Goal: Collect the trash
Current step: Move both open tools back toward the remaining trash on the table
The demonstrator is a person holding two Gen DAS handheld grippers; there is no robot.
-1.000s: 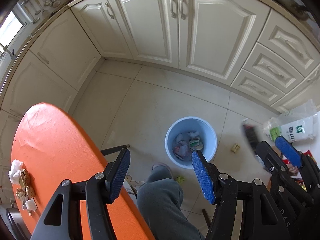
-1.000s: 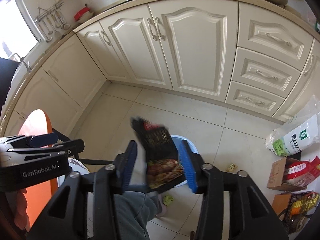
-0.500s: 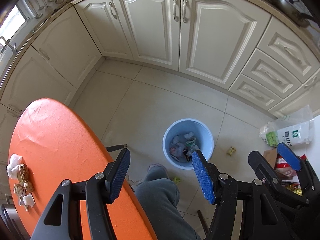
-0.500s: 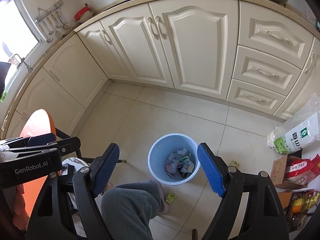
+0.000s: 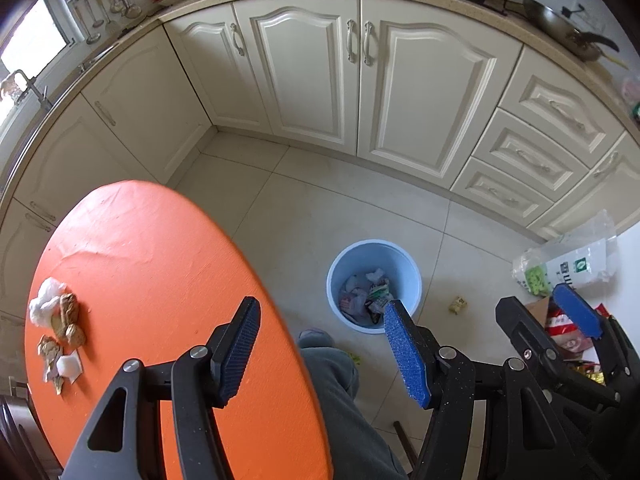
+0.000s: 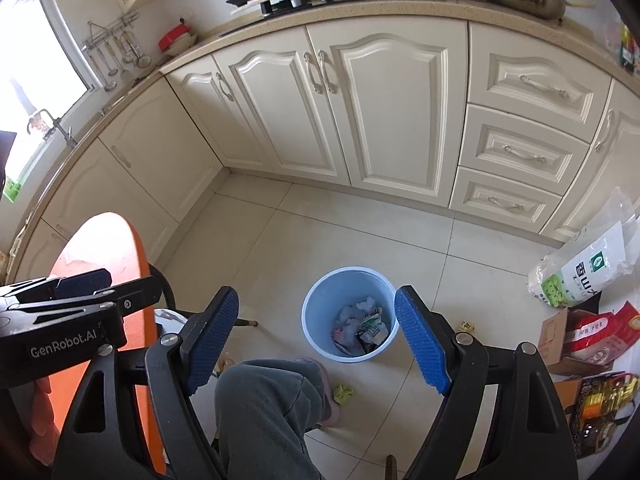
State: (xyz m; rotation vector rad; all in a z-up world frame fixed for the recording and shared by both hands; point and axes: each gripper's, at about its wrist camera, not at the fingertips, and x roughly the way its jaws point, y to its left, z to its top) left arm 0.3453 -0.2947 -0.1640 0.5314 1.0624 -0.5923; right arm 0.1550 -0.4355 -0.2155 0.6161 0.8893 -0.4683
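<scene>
A light blue trash bin (image 5: 410,276) stands on the tiled floor with several wrappers inside; it also shows in the right wrist view (image 6: 316,300). A cluster of trash, white tissue and brown scraps (image 5: 56,332), lies at the left edge of the orange round table (image 5: 160,272). My left gripper (image 5: 324,352) is open and empty above the table's right edge. My right gripper (image 6: 316,340) is open and empty, high above the bin. The right gripper also shows in the left wrist view (image 5: 560,320).
Small yellow scraps lie on the floor beside the bin (image 5: 458,304) and by the person's foot (image 6: 344,394). The person's grey-trousered leg (image 6: 268,412) is under the grippers. A rice bag (image 6: 588,268) and boxes (image 6: 580,340) sit at the right. Cream cabinets (image 6: 380,112) line the back.
One second ago my right gripper held a dark snack wrapper over the bin. It opened and the wrapper dropped out of it. Both grippers have since risen a little.
</scene>
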